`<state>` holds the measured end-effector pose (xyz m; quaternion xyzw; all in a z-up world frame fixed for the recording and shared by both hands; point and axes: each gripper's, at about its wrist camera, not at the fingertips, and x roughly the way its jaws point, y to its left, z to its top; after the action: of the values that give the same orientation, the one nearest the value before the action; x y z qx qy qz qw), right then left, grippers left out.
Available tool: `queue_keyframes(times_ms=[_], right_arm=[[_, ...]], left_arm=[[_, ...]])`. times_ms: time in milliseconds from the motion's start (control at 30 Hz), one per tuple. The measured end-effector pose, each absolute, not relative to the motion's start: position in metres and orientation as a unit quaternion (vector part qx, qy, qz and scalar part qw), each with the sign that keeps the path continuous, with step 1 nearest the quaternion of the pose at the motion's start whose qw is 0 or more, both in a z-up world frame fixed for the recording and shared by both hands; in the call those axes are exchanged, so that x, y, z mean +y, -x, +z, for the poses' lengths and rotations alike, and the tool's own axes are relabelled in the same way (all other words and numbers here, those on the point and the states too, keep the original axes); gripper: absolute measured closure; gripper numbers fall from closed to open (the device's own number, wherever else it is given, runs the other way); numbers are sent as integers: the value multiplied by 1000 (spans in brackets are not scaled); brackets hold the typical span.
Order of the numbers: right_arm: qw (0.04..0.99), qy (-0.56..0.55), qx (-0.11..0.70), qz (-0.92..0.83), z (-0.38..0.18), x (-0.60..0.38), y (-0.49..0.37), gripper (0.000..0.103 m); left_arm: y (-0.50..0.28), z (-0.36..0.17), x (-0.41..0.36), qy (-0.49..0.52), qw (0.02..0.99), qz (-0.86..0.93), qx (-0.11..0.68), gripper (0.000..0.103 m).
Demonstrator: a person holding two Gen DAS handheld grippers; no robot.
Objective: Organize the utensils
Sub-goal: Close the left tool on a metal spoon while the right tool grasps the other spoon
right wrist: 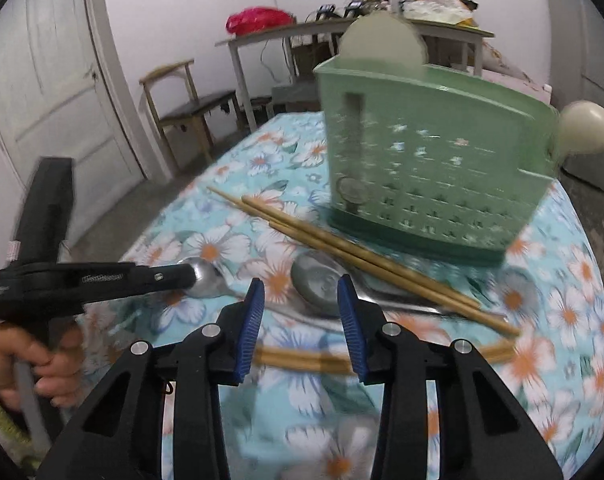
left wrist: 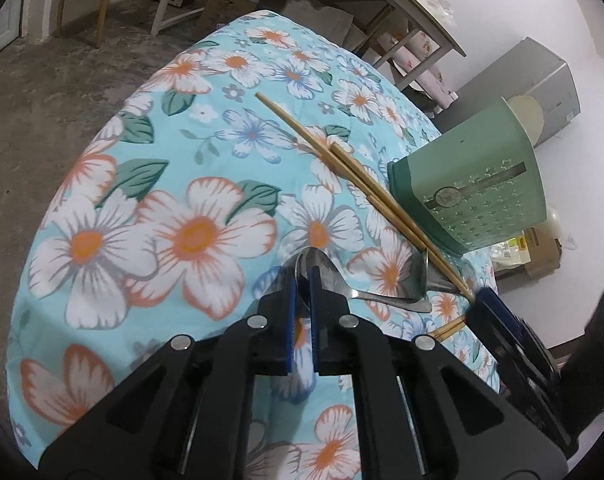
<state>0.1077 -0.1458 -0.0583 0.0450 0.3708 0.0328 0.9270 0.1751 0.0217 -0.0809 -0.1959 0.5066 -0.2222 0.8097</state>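
My left gripper (left wrist: 302, 282) is shut on the bowl of a steel spoon (left wrist: 316, 264) that lies on the floral tablecloth (left wrist: 189, 184). In the right wrist view the left gripper (right wrist: 181, 275) pinches that spoon (right wrist: 203, 276) from the left. My right gripper (right wrist: 302, 304) stands open just above the cloth. A second spoon (right wrist: 318, 290) lies ahead of its fingertips, and one bamboo chopstick (right wrist: 302, 360) lies crosswise under its fingers. More chopsticks (right wrist: 362, 258) lean over the second spoon. Behind them stands the green perforated utensil holder (right wrist: 422, 168).
The table's edge (left wrist: 81, 176) curves away to the left, with concrete floor beyond. A person's hand (right wrist: 25, 360) grips the left tool's handle. A wooden chair (right wrist: 185, 108), a cluttered side table (right wrist: 382, 28) and a door (right wrist: 49, 80) stand behind. A grey cabinet (left wrist: 542, 88) sits past the holder.
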Motion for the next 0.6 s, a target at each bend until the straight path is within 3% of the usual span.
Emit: queue_keyframes(times_ms=[267, 400, 600], right_arm=[[906, 45, 421, -17, -85, -117, -154, 67], [898, 71, 431, -46, -95, -112, -163, 82], [905, 69, 417, -48, -85, -114, -155, 92]], left_arm=[[-174, -86, 26, 200, 808, -224, 507, 98], [-175, -86, 26, 199, 808, -224, 507, 97], [-176, -86, 24, 195, 810, -221, 507, 97]])
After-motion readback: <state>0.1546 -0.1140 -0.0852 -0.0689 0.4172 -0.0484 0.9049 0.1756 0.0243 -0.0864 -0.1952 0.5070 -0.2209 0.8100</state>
